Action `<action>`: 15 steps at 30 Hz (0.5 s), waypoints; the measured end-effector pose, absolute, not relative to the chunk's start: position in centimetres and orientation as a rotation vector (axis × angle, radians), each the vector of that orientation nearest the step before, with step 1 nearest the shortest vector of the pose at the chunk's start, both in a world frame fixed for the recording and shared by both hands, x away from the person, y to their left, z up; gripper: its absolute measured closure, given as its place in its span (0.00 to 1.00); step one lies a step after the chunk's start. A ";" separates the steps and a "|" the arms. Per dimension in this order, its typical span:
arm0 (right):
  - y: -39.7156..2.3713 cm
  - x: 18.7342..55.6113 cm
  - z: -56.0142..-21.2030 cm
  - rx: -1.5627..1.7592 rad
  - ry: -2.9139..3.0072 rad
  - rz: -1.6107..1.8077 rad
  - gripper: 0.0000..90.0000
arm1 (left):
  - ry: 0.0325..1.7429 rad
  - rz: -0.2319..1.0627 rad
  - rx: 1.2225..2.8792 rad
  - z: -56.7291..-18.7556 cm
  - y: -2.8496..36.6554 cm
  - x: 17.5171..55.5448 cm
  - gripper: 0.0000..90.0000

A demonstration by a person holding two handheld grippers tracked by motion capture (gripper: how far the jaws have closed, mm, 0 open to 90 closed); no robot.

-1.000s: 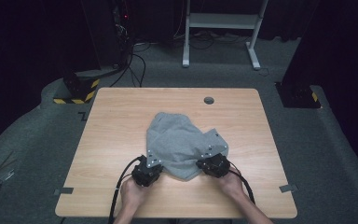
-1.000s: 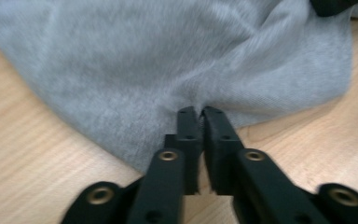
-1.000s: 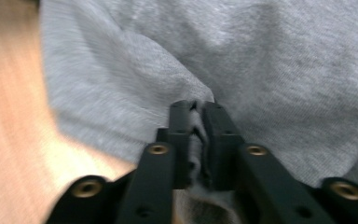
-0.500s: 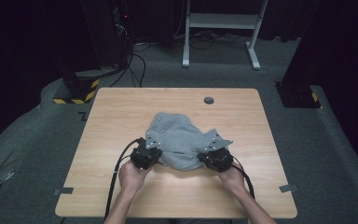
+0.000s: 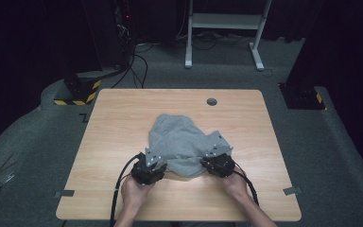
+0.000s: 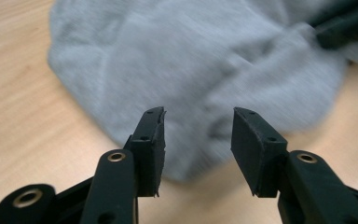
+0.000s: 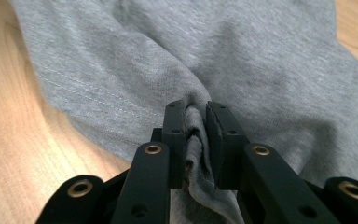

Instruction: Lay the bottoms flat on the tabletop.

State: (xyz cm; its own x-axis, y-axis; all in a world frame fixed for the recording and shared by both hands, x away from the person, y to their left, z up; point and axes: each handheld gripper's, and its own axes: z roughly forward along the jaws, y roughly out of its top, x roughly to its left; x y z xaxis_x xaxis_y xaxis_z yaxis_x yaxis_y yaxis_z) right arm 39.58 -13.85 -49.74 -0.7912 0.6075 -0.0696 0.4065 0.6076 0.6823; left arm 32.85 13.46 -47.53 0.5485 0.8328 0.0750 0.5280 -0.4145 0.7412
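Note:
A crumpled grey garment point(image 5: 182, 142) lies in the middle of the wooden table point(image 5: 118, 118). My left gripper point(image 5: 155, 164) sits at its near left edge. Its jaws have just been opening and now stand open point(image 6: 198, 126), with nothing between them; the garment point(image 6: 191, 56) lies just beyond the tips. My right gripper point(image 5: 215, 158) is at the garment's near right edge. Its jaws point(image 7: 196, 121) have just eased apart a little, but a bunched fold of the grey cloth point(image 7: 237, 56) is still pinched between the pads.
A small dark round grommet point(image 5: 211, 101) sits near the table's far edge. Tape strips mark the near left point(image 5: 64, 193) and near right point(image 5: 290, 190) corners. Beyond the table stand a white desk frame point(image 5: 222, 21) and a yellow-black striped base point(image 5: 78, 92).
The left gripper's jaws opened and let go of the garment, and that hand drew back toward the near edge. The right gripper stayed put on its fold.

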 end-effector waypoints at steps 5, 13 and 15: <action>-14.4 39.3 -49.3 0.818 2.511 1.008 0.86 | 1.083 0.539 2.137 -49.1 12.4 31.6 0.65; -14.3 39.6 -49.5 0.827 2.509 0.985 0.87 | 1.120 0.517 2.099 -50.0 11.0 34.8 0.57; -14.2 40.0 -49.7 0.844 2.513 0.978 0.87 | 1.128 0.522 2.100 -50.0 10.6 35.6 0.55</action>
State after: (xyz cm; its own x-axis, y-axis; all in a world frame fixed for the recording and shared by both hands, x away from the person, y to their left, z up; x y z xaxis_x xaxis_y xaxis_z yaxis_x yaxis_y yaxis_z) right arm 39.95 -14.21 -49.69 -0.7765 0.6257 -0.0742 0.4109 0.5922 0.6932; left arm 35.62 10.63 -50.01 0.5424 0.8397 0.0265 0.5636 -0.3871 0.7297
